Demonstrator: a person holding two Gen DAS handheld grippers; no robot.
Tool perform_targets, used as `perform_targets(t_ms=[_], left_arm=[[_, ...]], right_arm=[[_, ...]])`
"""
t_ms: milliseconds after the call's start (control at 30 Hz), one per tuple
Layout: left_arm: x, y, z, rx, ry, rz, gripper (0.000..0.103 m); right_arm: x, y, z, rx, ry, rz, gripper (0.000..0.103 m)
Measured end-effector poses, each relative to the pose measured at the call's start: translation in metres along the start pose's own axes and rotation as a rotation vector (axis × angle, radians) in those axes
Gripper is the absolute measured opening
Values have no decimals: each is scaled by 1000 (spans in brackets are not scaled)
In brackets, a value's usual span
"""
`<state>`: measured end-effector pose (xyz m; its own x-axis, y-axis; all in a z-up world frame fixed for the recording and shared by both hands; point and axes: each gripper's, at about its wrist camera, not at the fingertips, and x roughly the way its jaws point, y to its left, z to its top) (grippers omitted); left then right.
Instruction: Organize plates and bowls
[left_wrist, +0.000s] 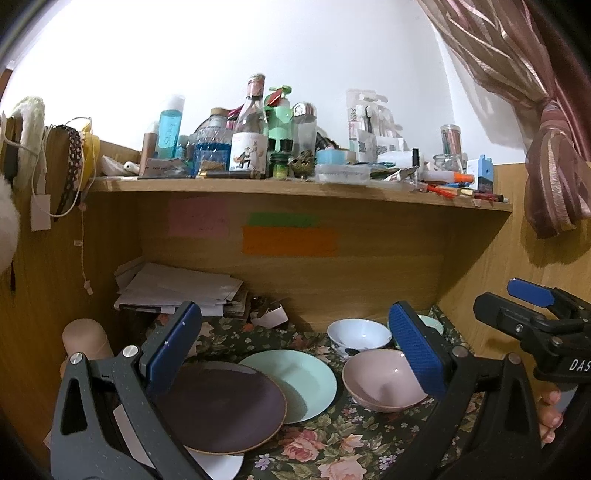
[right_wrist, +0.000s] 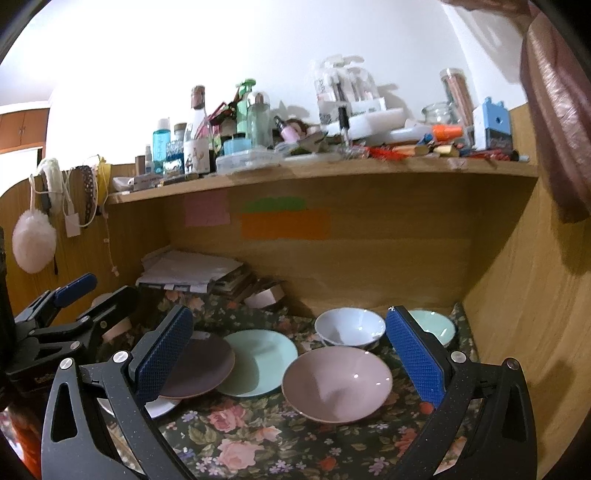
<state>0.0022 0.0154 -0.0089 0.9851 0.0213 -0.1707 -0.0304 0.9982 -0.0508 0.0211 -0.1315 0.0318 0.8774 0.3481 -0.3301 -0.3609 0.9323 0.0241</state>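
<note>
On the floral cloth (right_wrist: 236, 435), a dark brown plate (left_wrist: 221, 410) lies on a white plate (left_wrist: 221, 465) and overlaps a mint plate (left_wrist: 299, 384). To their right are a pink bowl (left_wrist: 380, 384), a white bowl (left_wrist: 358, 334) behind it, and a mint bowl (left_wrist: 432, 325), which is mostly hidden by a finger. My left gripper (left_wrist: 295, 350) hovers open above the plates and holds nothing. Over the pink bowl (right_wrist: 336, 384) my right gripper (right_wrist: 290, 356) is open and empty. This view also shows the white bowl (right_wrist: 349, 326), mint bowl (right_wrist: 436, 325), mint plate (right_wrist: 258, 362) and dark plate (right_wrist: 199, 369).
The dishes sit in a wooden alcove with side walls close on the left and right. A paper stack (left_wrist: 177, 288) and a small box (left_wrist: 271, 315) lie at the back. Overhead, a shelf (left_wrist: 295, 188) is crowded with bottles. A curtain (left_wrist: 554, 166) hangs at the right.
</note>
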Motion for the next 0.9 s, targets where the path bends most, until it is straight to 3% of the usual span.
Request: perform_targets(t_ms=[333, 900], left_arm=[[25, 35, -23, -40, 118, 62, 103], [76, 122, -98, -130, 393, 224, 103]], right_arm=[[46, 18, -18, -36, 123, 47, 103], [143, 74, -58, -178, 331, 163, 103]])
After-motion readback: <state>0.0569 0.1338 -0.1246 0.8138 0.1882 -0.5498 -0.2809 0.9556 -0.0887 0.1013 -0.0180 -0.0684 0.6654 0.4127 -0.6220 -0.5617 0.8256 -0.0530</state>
